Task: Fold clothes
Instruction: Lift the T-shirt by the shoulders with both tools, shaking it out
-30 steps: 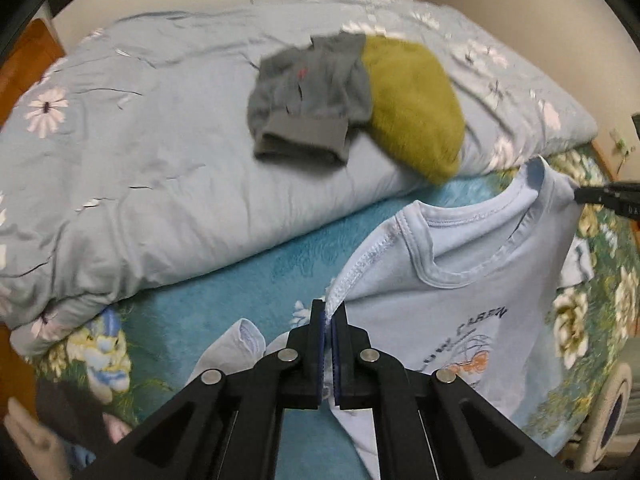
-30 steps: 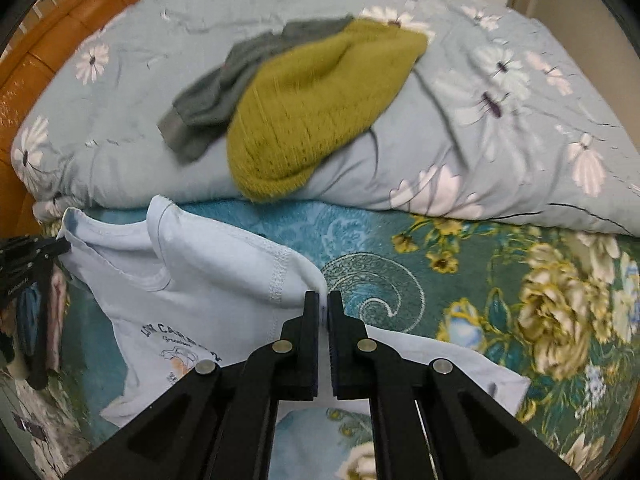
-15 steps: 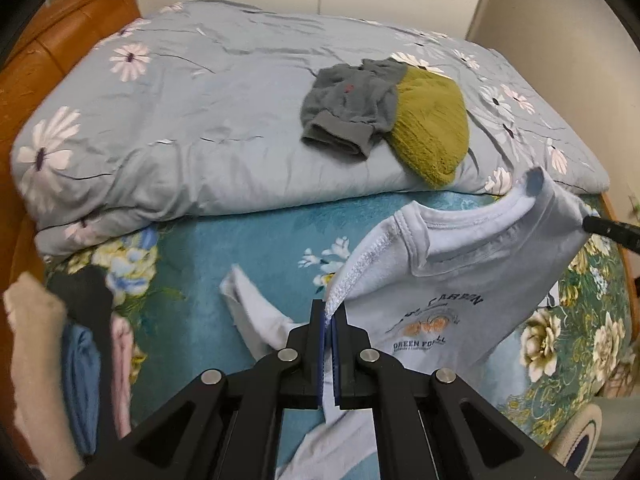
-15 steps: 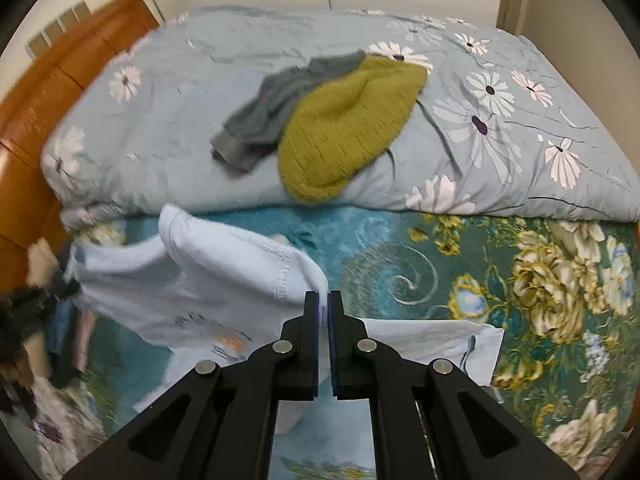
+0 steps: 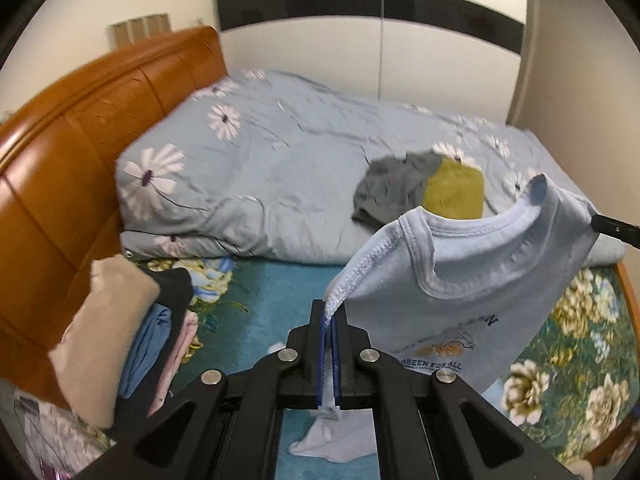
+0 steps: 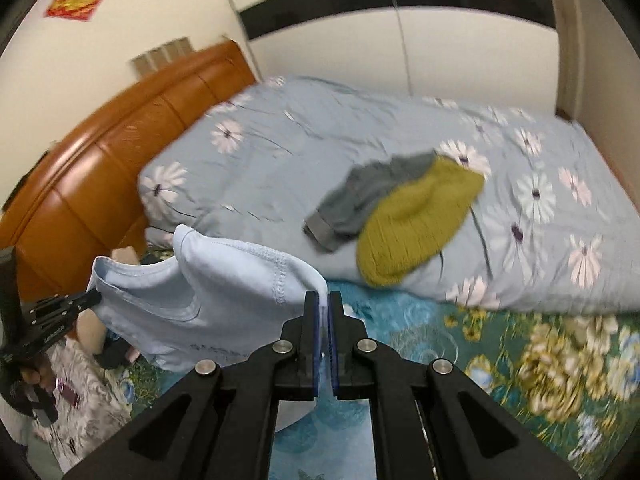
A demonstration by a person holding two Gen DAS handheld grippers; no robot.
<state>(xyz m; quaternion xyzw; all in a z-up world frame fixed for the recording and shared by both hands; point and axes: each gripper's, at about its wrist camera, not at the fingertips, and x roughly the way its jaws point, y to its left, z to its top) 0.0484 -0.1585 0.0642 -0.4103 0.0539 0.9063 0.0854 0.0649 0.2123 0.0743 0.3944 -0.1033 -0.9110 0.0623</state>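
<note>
A light blue T-shirt (image 5: 472, 276) with a small chest print hangs in the air above the bed, stretched between both grippers. My left gripper (image 5: 329, 308) is shut on one shoulder seam; its lower part dangles below the fingers. My right gripper (image 6: 324, 298) is shut on the other shoulder of the T-shirt (image 6: 192, 300). In the left wrist view the right gripper's tip (image 5: 614, 230) shows at the right edge. In the right wrist view the left gripper (image 6: 86, 300) holds the far shoulder at the left.
A grey garment (image 6: 360, 200) and an olive knit sweater (image 6: 416, 224) lie on the folded floral duvet (image 5: 280, 184). A stack of folded clothes (image 5: 132, 332) sits at the left by the orange wooden headboard (image 5: 80, 140). The teal floral bedsheet (image 6: 500, 360) lies below.
Both grippers have risen and tilted up, lifting the T-shirt off the bedsheet into the air. The headboard and wall now show; the shirt's hem hangs free.
</note>
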